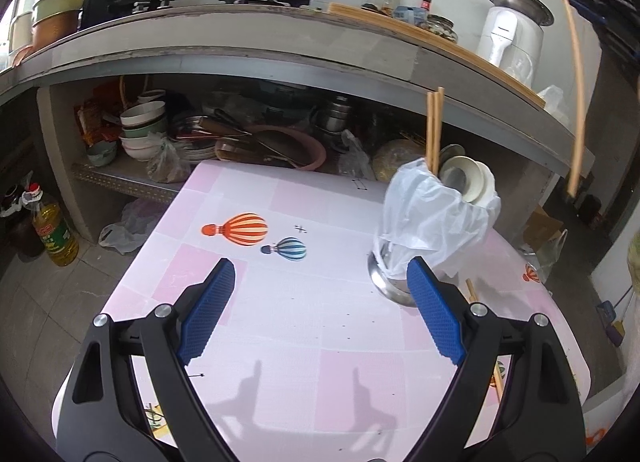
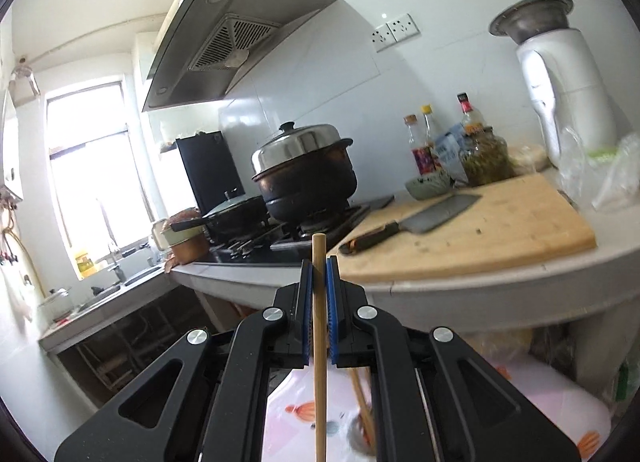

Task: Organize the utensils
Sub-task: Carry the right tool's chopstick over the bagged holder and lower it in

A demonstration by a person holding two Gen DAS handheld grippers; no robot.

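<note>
Setting: cramped kitchen, grey concrete counter with open shelf below, low table (image 1: 304,326) covered in a pink checked cloth printed with hot-air balloons.
Holder: shiny steel utensil cup (image 1: 390,282) lined with a loose translucent plastic bag (image 1: 436,218), standing at the table's right side; two bamboo chopsticks (image 1: 434,130) upright in it, white ceramic spoons (image 1: 478,182) leaning beside them.
Left gripper (image 1: 320,294): blue ribbed fingers spread wide, nothing between them, hovering above the cloth; right-hand finger just in front of the cup base, contact not discernible.
Right gripper (image 2: 319,286): fingers closed almost fully, clamped on a single pale bamboo chopstick (image 2: 319,342), hanging near vertical; short top end above the fingers, long end below; in the left wrist view, seen raised well above the table at upper right.
Loose item: another bamboo chopstick (image 1: 472,290) lying on the table by the cup, partly hidden by the left gripper.
Step (judged): carrying one chopstick toward the holder.
Next move (judged): bring lower tip over the cup mouth, clear of bag folds and spoons, lower it in, then release.
</note>
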